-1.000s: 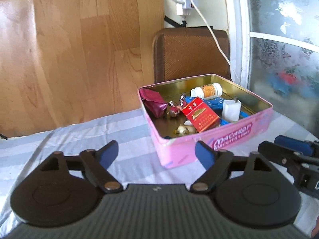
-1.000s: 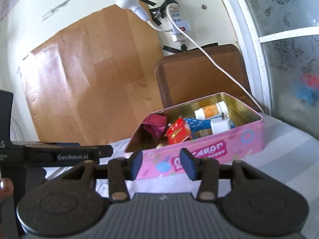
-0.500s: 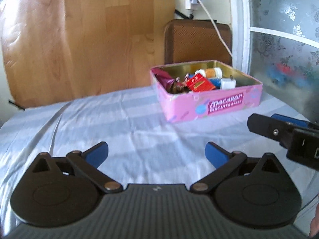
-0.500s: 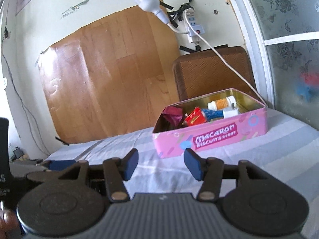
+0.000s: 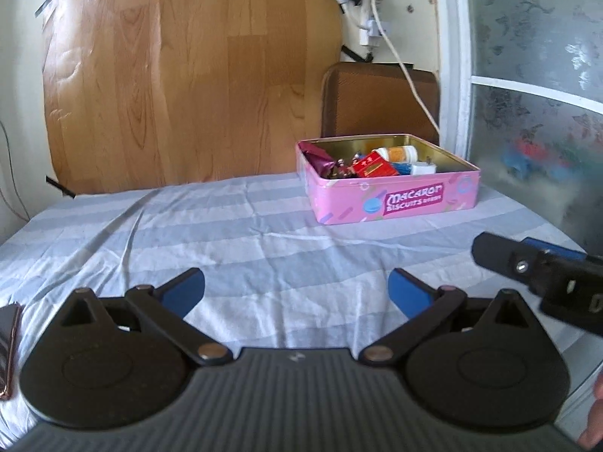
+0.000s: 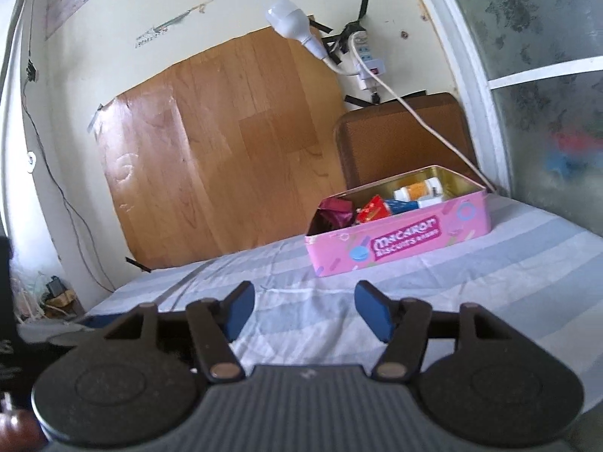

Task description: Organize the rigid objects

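A pink biscuit tin (image 5: 395,197) stands open at the far right of the striped table; it also shows in the right wrist view (image 6: 399,241). Inside lie a red box (image 5: 371,167), a white pill bottle (image 5: 397,154), a maroon wrapper (image 5: 318,158) and a white block (image 5: 422,168). My left gripper (image 5: 296,293) is open and empty, well back from the tin. My right gripper (image 6: 303,310) is open and empty, also short of the tin; it shows at the right edge of the left wrist view (image 5: 535,271).
A brown chair back (image 5: 377,101) stands behind the tin, with a white cable (image 5: 414,90) hanging over it. A wood-pattern panel (image 5: 181,83) covers the wall. A phone (image 5: 7,350) lies at the left table edge. A frosted window (image 5: 535,113) is at right.
Both grippers have pulled back from the tin, which now looks smaller and farther. Both stay empty; the right gripper's fingers have spread wider.
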Motion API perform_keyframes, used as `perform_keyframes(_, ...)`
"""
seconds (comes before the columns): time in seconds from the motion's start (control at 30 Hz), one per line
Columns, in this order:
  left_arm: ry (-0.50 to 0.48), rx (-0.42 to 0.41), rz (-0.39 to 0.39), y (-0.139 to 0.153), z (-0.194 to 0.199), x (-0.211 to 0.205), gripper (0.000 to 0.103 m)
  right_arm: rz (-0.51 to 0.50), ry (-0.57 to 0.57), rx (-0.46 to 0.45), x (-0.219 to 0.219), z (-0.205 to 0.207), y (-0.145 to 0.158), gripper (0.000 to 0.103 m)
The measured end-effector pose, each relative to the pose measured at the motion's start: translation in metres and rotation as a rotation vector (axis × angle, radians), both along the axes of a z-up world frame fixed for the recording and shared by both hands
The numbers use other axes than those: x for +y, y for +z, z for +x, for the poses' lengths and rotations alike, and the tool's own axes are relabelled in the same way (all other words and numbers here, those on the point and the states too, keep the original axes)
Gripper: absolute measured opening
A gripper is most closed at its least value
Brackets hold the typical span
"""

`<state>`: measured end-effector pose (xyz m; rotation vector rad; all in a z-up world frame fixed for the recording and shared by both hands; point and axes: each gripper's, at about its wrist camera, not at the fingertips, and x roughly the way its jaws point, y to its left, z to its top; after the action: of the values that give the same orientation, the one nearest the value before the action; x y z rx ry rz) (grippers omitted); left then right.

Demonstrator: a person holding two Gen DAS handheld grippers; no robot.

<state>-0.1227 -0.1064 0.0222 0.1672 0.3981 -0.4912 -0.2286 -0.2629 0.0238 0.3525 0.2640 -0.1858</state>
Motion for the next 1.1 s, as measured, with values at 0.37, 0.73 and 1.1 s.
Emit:
perform_keyframes(0.37, 0.052, 0.034, -0.012, -0.009, 0.004, 0.003, 0.103, 0.001, -0.031, -0.007, 0.006, 0.0, -0.003, 0.063)
perform_keyframes(0.73, 0.062, 0.018, 0.046, -0.014, 0.003, 0.001, 0.103, -0.006, -0.034, -0.021, 0.013, -0.001, -0.001, 0.073)
perform_keyframes(1.1, 0.071, 0.016, 0.053, -0.014, 0.002, 0.001, 0.103, -0.019, -0.047, -0.036, 0.016, -0.003, 0.001, 0.073)
